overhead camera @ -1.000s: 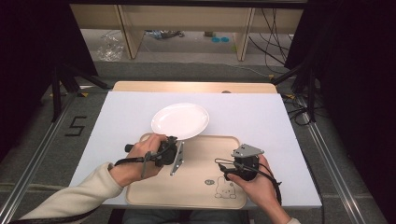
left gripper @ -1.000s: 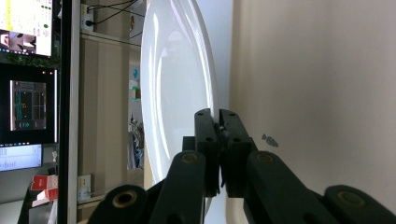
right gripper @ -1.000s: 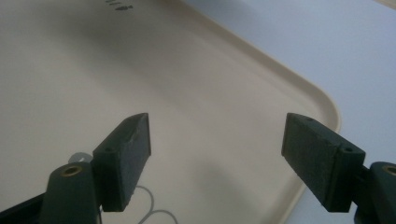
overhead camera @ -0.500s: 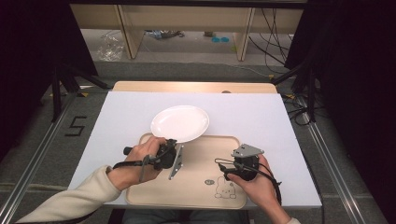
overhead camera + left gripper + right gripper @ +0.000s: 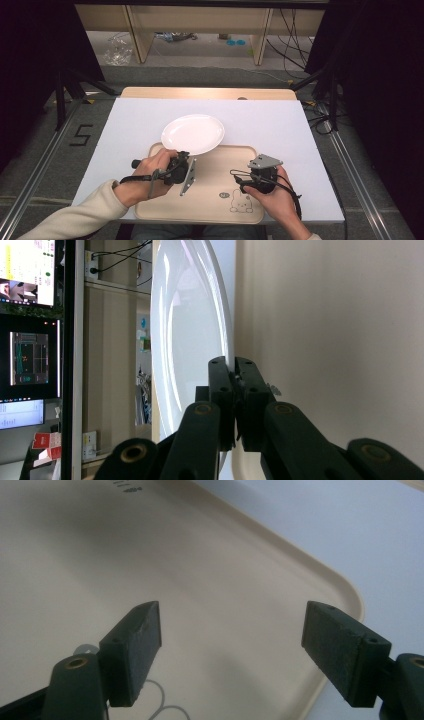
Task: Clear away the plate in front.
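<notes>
High view: white table (image 5: 125, 130) on grey floor (image 5: 45, 165).

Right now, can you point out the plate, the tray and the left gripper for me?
plate (image 5: 192, 132), high view, middle of its white face.
tray (image 5: 215, 172), high view, bare wooden floor.
left gripper (image 5: 235, 385), left gripper view, between tips shut on the plate's rim.

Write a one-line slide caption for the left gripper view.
Left tool shut on the rim of a white plate, beside a beige tray.
</notes>
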Motion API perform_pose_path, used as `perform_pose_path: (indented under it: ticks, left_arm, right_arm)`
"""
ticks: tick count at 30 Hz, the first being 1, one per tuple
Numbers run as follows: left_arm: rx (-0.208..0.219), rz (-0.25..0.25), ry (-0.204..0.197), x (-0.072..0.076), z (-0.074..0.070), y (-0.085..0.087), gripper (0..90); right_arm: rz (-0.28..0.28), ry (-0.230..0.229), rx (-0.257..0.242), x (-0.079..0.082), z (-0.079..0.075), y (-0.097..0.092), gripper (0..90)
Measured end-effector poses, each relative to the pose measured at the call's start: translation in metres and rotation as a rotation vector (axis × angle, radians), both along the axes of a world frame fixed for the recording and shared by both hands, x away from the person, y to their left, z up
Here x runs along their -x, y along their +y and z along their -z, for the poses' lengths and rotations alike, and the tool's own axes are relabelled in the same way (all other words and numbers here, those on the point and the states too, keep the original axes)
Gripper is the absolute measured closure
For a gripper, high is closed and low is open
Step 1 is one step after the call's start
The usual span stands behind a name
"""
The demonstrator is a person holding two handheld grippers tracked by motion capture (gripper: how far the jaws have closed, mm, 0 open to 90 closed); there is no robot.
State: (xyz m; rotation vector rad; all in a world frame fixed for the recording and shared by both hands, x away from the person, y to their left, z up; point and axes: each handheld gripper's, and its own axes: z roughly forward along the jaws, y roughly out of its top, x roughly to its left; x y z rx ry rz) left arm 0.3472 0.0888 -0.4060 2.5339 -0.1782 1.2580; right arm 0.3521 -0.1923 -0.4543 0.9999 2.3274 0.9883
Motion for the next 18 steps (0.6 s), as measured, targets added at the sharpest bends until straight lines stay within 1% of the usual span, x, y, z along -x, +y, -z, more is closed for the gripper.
perform_pose_path:
  ticks: [14, 18]
  left_arm:
    - [0.006, 0.007, 0.003, 0.0073, 0.0009, 0.0021, 87.3]
    - [0.002, 0.008, 0.004, 0.0095, 0.0008, 0.003, 87.3]
  right_arm:
    - [0.0, 0.0, 0.001, 0.0001, -0.0001, 0.0, 25.0]
    - [0.001, -0.001, 0.0, 0.0001, -0.0002, 0.0, 25.0]
